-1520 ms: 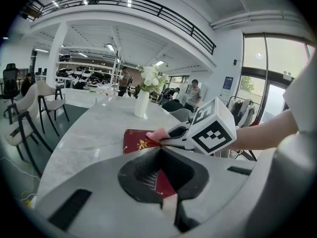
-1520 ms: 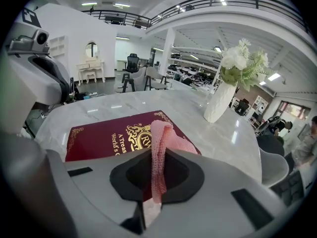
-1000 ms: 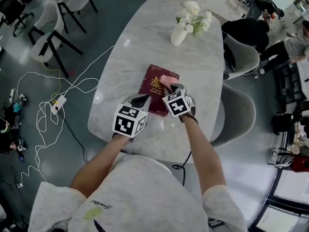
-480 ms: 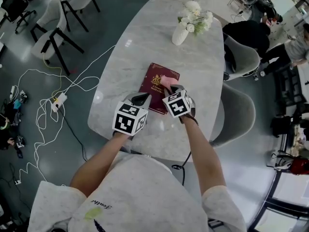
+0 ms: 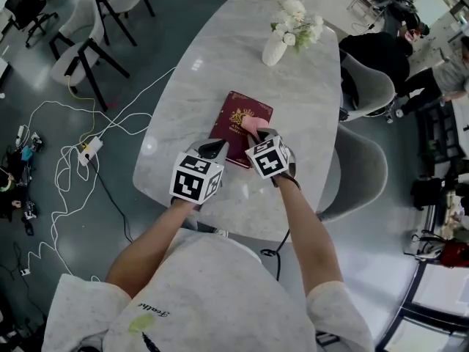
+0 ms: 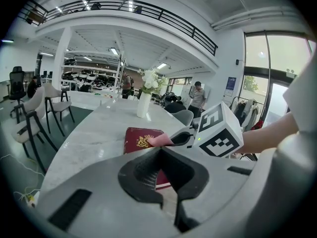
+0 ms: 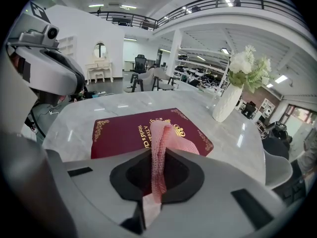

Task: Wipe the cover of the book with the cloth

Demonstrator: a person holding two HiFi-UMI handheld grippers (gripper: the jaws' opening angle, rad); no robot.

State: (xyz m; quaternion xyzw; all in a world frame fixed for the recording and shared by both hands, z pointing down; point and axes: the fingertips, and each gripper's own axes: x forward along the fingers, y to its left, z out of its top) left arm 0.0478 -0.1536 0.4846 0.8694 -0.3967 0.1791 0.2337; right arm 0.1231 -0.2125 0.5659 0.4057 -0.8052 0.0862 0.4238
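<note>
**wipe under way, cloth on the cover, extent not readable**

head view: the book (image 5: pixel 236 118) lies shut on the marble table (image 5: pixel 220 57), cover up, well short of the vase (image 5: pixel 273 50) at the far end. the right gripper (image 5: pixel 261 133) reaches over the book's near right part with the pink cloth (image 5: pixel 254 125) bunched at its tip, on the cover. the left gripper (image 5: pixel 213 150) sits at the book's near left corner. whether it presses on the cover cannot be told from here.

left gripper view: its jaws meet at the tips with nothing between them. the red cover shows just past them, and the cloth pokes out from the other gripper over the gilt emblem.

right gripper view: the jaws are clamped on a fold of the cloth, whose free end drapes forward onto the cover beside the gold crown and lettering. the cover looks clean and dry all over, with no streak or mark to separate wiped from unwiped.

judgement: the wipe seems to be in progress around the middle of the cover. the far edge and the left side likely need passes, and nothing shows the job as finished.
</note>
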